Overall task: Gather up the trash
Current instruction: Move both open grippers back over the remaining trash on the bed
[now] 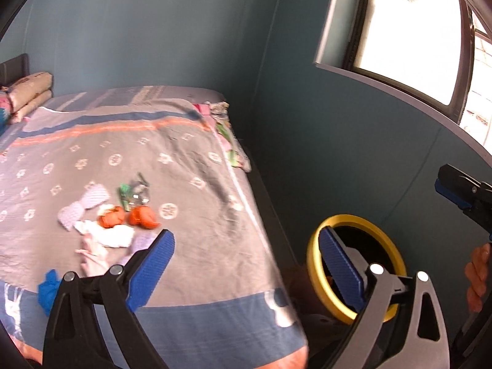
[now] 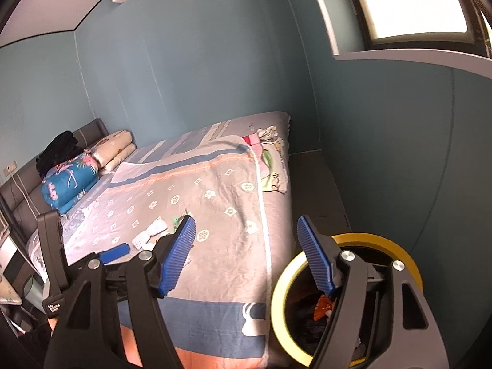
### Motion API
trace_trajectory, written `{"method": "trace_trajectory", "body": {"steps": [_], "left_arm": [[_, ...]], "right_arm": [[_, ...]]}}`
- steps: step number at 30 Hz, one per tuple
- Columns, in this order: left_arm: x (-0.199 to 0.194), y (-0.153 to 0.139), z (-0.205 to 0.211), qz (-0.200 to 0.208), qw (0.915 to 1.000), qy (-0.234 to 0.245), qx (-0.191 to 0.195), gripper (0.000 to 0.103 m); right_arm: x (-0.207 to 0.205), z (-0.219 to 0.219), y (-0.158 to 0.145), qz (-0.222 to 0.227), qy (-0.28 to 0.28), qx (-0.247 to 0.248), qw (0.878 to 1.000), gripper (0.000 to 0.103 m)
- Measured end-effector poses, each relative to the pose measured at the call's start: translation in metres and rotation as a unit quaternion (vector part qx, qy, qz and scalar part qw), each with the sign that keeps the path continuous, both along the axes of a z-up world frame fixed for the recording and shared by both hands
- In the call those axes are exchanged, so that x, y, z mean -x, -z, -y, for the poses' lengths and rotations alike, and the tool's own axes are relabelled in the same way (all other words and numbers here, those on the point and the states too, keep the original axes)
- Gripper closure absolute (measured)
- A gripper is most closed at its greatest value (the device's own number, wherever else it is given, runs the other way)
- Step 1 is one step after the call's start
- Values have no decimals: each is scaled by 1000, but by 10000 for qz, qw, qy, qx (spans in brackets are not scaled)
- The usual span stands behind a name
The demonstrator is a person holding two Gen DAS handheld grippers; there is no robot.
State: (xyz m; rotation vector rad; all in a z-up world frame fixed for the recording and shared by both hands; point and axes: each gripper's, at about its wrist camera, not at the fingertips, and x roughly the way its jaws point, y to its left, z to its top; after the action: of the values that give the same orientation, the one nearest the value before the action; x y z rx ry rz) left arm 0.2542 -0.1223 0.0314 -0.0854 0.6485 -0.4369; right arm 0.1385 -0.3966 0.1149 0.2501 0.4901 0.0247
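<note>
A pile of trash lies on the grey patterned bedspread (image 1: 190,160): two crumpled orange wrappers (image 1: 143,216), white tissues (image 1: 107,233), lilac mesh pieces (image 1: 83,204), a green packet (image 1: 129,195) and a blue scrap (image 1: 49,286). A yellow-rimmed bin (image 1: 316,264) stands on the floor right of the bed; it holds orange trash (image 2: 323,306). My left gripper (image 1: 246,261) is open and empty, between pile and bin. My right gripper (image 2: 246,255) is open and empty above the bed edge and the bin (image 2: 286,292). The mesh pieces (image 2: 150,233) show beyond it.
Pillows (image 2: 115,150) and a folded blue quilt (image 2: 69,181) sit at the headboard. Folded cloth (image 2: 272,160) lies on the bed's far right edge. Teal walls and a window (image 1: 415,30) close in the right side. A dark floor strip (image 2: 313,184) runs beside the bed.
</note>
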Motion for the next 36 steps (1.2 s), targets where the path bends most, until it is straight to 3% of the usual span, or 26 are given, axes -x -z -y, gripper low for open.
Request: {"method": "trace_trajectory", "body": {"steps": [19, 36], "left_arm": [[0, -3, -118, 173, 9943, -1009, -304, 9], [-20, 43, -206, -260, 9821, -1779, -553, 8]], "right_arm": [[-44, -109, -7, -157, -775, 261, 9965, 33], [-104, -185, 32, -712, -1251, 204, 9894, 32]]}}
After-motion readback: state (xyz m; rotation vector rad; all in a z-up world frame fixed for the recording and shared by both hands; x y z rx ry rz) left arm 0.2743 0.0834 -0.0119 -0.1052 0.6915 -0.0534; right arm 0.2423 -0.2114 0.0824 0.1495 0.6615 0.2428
